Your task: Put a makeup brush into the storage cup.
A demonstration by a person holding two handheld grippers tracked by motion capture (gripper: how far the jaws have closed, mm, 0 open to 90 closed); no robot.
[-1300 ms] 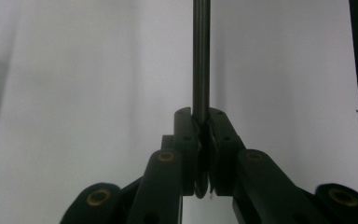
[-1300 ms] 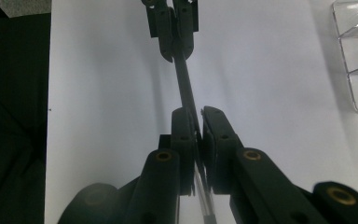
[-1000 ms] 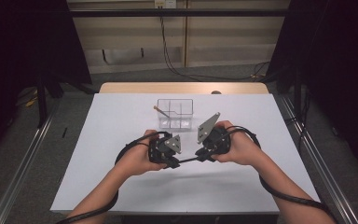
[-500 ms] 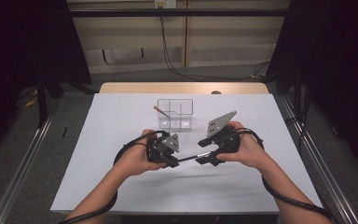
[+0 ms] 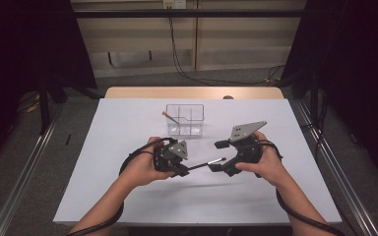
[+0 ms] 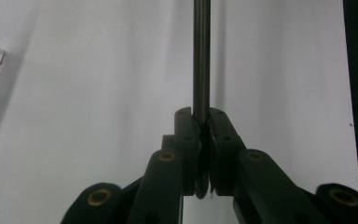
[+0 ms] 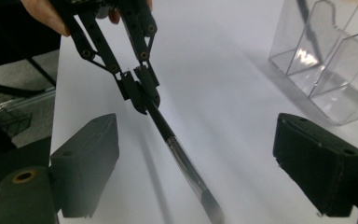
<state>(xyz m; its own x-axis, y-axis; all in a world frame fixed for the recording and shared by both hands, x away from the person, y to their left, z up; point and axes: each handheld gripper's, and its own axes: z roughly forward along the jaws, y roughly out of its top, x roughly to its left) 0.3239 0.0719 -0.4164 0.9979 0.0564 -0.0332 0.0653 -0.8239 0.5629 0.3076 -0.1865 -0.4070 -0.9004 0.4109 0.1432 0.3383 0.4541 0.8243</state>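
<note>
Black brush (image 5: 204, 164), near the clear organizer (image 5: 185, 119): left gripper (image 5: 181, 167) clamps it; right gripper (image 5: 217, 156) has just been opening, jaws wide, nothing pinched. Next, carry it there.

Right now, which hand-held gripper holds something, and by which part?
The left hand-held gripper clamps the black handle end of a thin brush; the right hand-held gripper has just opened.

Left gripper (image 5: 186, 169) jaws clamped — right gripper (image 5: 218, 156) agape

A table (image 5: 128, 196) covered by a white sheet is seen at the frame's centre; a clear compartment box (image 5: 185, 119) is placed on its upper middle.
</note>
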